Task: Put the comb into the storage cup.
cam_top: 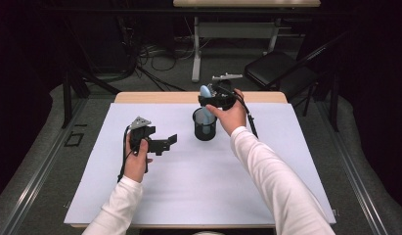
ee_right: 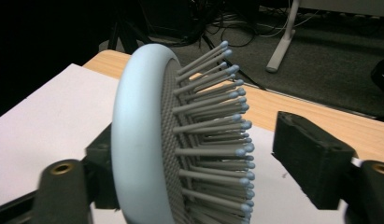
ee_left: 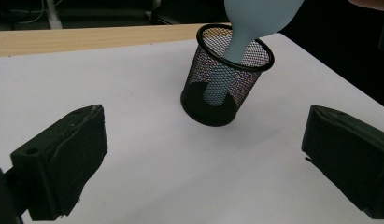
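High view, center: right tool released around light, rigid hairbrush in mesh cup; grip its head; left tool open.

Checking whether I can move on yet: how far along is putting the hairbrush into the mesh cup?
Done: the light blue hairbrush stands handle-down inside the black mesh cup, head above the rim. In hand: the right gripper has its jaws apart around the brush head, the bristle-side pad clear of it. The left gripper waits open. Left: drawing the right gripper away.
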The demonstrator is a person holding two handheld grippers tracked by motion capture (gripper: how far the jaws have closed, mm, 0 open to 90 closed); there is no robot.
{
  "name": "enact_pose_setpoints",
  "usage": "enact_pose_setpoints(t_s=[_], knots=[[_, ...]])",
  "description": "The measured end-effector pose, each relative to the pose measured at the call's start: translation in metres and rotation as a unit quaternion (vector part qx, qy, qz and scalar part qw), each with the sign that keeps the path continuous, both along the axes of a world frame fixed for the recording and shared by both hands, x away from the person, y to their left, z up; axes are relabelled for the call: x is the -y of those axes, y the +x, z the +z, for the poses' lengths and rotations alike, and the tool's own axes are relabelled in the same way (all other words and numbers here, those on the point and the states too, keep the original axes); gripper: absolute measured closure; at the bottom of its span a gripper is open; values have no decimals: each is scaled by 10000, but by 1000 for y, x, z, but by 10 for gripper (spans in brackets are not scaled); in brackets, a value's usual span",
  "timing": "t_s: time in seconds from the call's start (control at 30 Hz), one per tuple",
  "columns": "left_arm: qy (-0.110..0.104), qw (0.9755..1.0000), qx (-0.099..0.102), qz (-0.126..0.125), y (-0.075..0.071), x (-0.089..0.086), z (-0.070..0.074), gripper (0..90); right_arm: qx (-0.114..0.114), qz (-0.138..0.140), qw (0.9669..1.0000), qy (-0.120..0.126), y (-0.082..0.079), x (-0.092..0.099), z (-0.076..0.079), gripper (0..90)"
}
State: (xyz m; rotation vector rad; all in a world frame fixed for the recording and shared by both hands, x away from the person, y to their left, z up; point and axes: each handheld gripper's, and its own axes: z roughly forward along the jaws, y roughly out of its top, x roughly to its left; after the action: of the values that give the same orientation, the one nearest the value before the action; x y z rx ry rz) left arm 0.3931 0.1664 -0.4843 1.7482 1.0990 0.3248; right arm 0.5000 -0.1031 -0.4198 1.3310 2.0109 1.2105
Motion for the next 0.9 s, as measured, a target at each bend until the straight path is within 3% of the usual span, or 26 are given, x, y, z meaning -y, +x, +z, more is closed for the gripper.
enact_pose_setpoints(t_s=[0.2,0.9], knots=[[-2,10000,1,0,0,0,0,5,46,-1,10000,1,-1,0,1,191],[-7,10000,-14,-2,0,0,0,6,371,-100,9986,353,-6,5,15,144]])
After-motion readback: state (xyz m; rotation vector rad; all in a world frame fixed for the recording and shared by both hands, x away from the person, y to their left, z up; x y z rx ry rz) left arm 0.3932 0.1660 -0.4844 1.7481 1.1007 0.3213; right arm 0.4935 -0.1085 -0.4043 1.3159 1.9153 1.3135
